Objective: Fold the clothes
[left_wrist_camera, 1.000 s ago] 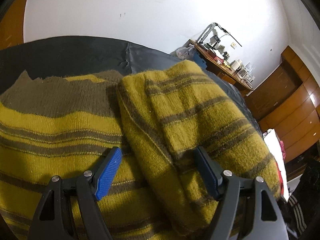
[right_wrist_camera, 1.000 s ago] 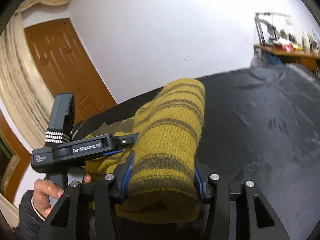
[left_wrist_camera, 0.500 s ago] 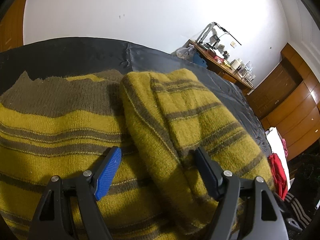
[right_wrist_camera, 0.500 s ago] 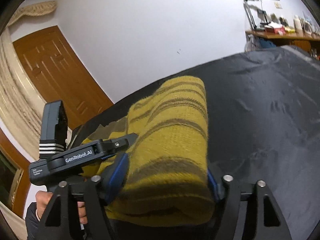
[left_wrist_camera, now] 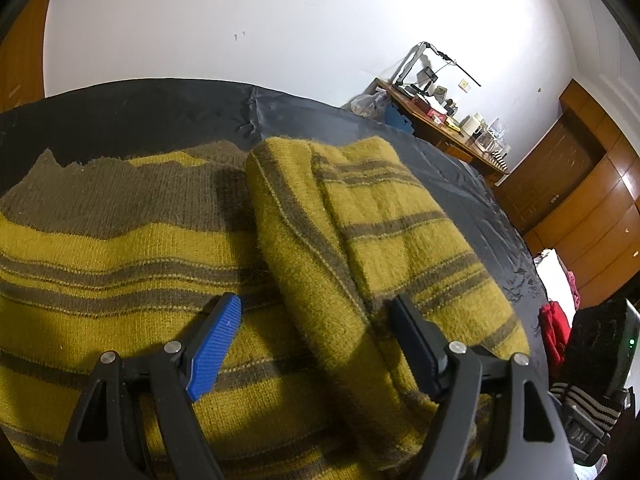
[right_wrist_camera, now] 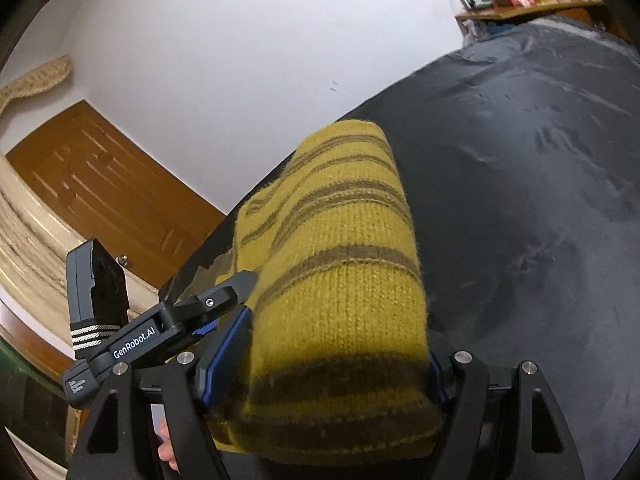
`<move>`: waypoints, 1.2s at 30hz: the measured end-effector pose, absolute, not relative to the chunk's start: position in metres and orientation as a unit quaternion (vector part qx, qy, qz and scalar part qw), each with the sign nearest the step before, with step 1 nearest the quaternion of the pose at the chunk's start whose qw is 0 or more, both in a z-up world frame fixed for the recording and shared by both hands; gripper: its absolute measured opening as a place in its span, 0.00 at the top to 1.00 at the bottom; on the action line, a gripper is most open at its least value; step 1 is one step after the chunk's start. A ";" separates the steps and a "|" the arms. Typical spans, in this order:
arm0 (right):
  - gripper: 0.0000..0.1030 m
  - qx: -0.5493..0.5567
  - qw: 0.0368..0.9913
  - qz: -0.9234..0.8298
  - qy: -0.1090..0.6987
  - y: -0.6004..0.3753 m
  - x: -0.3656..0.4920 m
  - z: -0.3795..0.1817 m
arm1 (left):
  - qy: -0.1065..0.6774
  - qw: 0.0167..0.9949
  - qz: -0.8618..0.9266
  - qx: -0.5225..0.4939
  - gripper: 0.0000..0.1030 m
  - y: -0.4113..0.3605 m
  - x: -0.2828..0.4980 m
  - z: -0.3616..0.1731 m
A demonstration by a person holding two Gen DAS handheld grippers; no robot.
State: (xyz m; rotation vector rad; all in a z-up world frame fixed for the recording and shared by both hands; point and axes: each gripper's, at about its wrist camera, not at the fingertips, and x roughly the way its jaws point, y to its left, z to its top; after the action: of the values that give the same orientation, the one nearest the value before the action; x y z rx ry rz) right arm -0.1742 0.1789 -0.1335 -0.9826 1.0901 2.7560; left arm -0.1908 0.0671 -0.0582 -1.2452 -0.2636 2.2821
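Striped sweater (left_wrist_camera: 120,280) on black sheet (right_wrist_camera: 540,200)

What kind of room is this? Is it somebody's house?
Probably a bedroom at home. The sweater lies on a wide dark sheet like a bed's, a cluttered desk stands by the wall, and wooden cupboards fill the corner.

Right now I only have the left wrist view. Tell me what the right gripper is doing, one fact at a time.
Observer: The right gripper has the end of the folded sweater between its jaws.
Operator: Report the jaws.
Observer: They have just been closing; I cannot tell whether the pads press the knit.
Operator: Give me what lies to its right.
Observer: Only the black cover, with no part of the sweater on it.
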 end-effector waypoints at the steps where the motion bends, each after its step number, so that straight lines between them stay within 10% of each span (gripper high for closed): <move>1: 0.42 -0.312 0.011 0.888 0.339 0.177 -0.174 -0.130 | -0.098 0.261 0.842 -0.461 0.22 0.067 -0.192 -0.058; 36: 0.52 -0.214 -0.030 0.936 -0.279 -0.121 -0.176 -0.077 | -0.325 0.240 0.810 -0.425 0.21 -0.140 -0.182 -0.023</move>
State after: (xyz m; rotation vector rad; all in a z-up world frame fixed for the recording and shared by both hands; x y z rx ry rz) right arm -0.1756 -0.1212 -0.0772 -0.6851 -0.8950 2.9967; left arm -0.1822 -0.1399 -0.0227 -1.1623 -0.8899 2.2180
